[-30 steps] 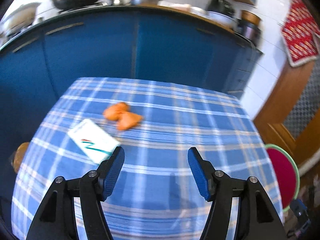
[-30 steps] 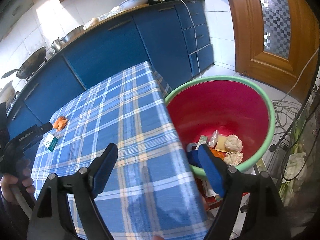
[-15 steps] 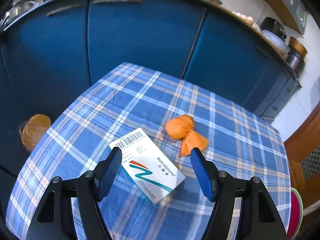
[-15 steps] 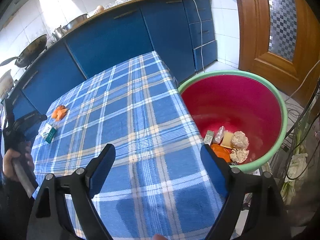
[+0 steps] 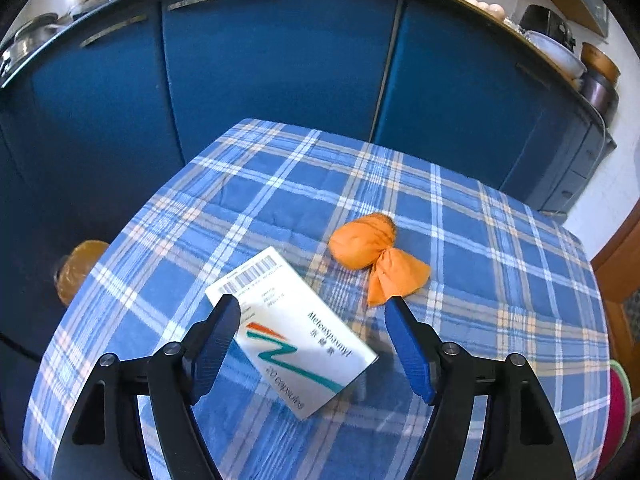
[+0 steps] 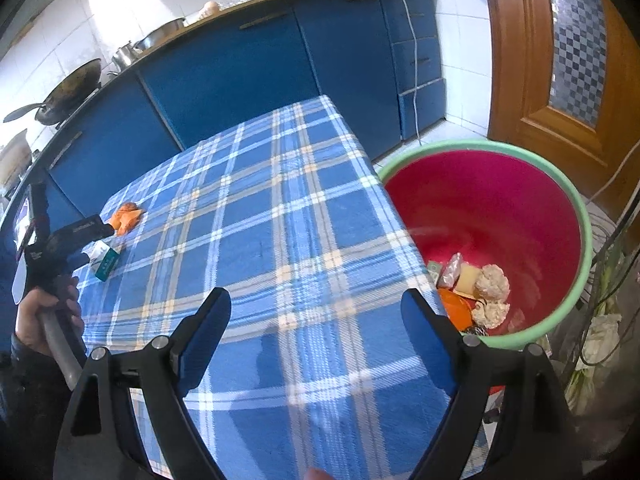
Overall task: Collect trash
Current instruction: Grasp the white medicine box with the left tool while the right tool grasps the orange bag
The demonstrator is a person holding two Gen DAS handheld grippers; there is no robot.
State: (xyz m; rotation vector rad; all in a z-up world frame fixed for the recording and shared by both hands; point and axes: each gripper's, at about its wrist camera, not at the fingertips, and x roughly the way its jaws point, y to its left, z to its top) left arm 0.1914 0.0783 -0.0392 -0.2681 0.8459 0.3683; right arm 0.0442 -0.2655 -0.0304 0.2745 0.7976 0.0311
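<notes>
A white medicine box [image 5: 296, 332] with a green and orange stripe lies flat on the blue checked tablecloth [image 5: 280, 184]. My left gripper [image 5: 311, 302] stands over the box with a finger on either side; its jaws are opening and the pads do not press on it. Just beyond lies a knotted orange wrapper [image 5: 372, 248]. The right wrist view shows the same box [image 6: 105, 260], wrapper [image 6: 127, 216] and left gripper [image 6: 94, 242] at the table's far left. My right gripper [image 6: 316, 308] hangs open over the near tablecloth with nothing between its fingers.
A red bin with a green rim [image 6: 472, 146] stands beside the table's right edge and holds several scraps [image 6: 480, 288]. Blue cabinets [image 5: 280, 60] run behind the table. An amber jar [image 5: 78, 268] sits low at the left. Cables [image 6: 608, 248] and a wooden door [image 6: 560, 60] are at right.
The left gripper has swung towards the medicine box and dropped, so the box now lies between its fingers, which have spread wider. The right gripper has shifted slightly over the table.
</notes>
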